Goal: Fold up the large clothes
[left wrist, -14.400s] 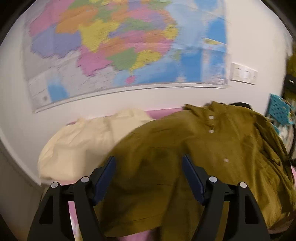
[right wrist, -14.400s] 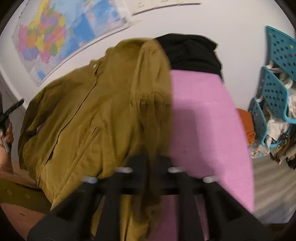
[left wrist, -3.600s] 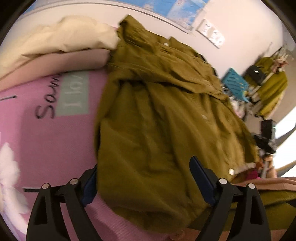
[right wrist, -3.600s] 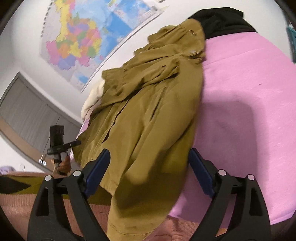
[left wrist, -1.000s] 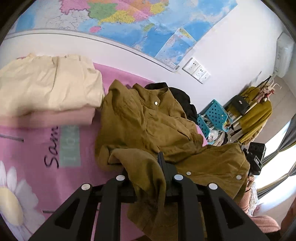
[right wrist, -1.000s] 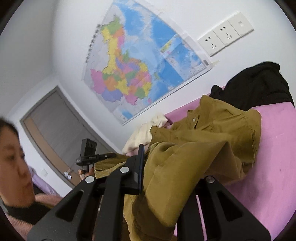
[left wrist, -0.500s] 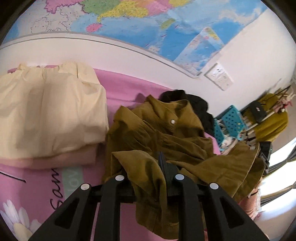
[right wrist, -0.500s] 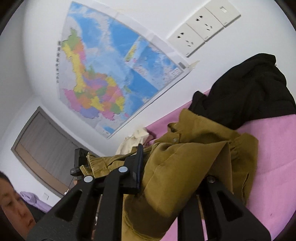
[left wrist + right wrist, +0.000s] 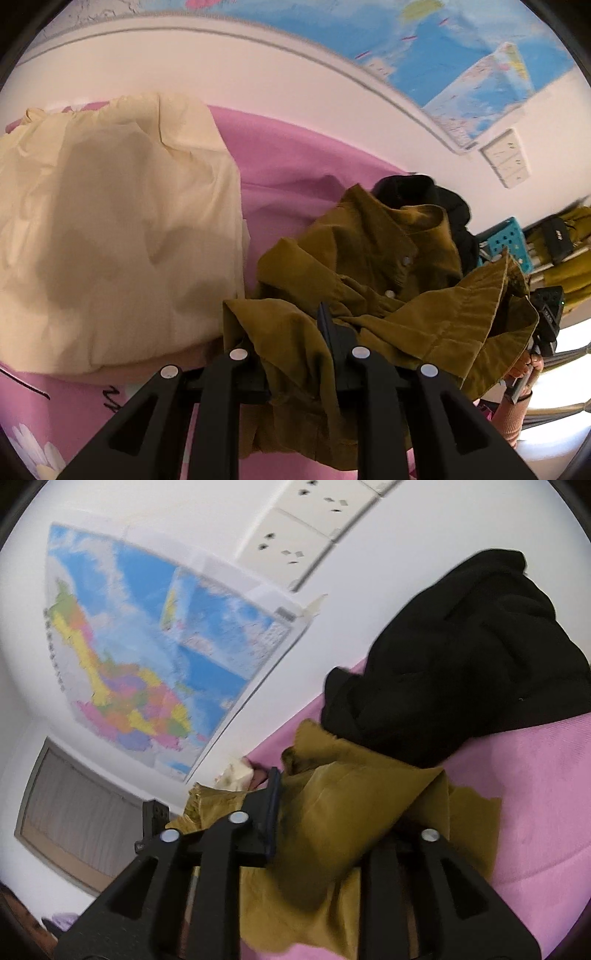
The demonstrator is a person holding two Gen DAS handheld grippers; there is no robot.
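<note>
A fold of the olive-green shirt (image 9: 369,280) is pinched between the nearly closed jaws of the left hand-held gripper (image 9: 291,332), the cloth bunched over its frame and hanging below it. In the right wrist view, a thick fold of the same shirt (image 9: 343,805) lies between the jaws of the right hand-held gripper (image 9: 332,808), which have just been opening; whether the pads still press on the cloth cannot be told. The shirt is gathered in a heap on the pink bed cover (image 9: 295,155), its collar lying farthest away against a black garment (image 9: 454,672). Just left of the shirt lies a folded cream garment (image 9: 110,229). Compared with 3.6 seconds ago, the shirt is no longer spread flat; its hem is lifted towards the collar. A blue perforated basket (image 9: 508,240) stands beyond the bed; its contents cannot be made out. A map (image 9: 147,657) hangs on the wall.
</note>
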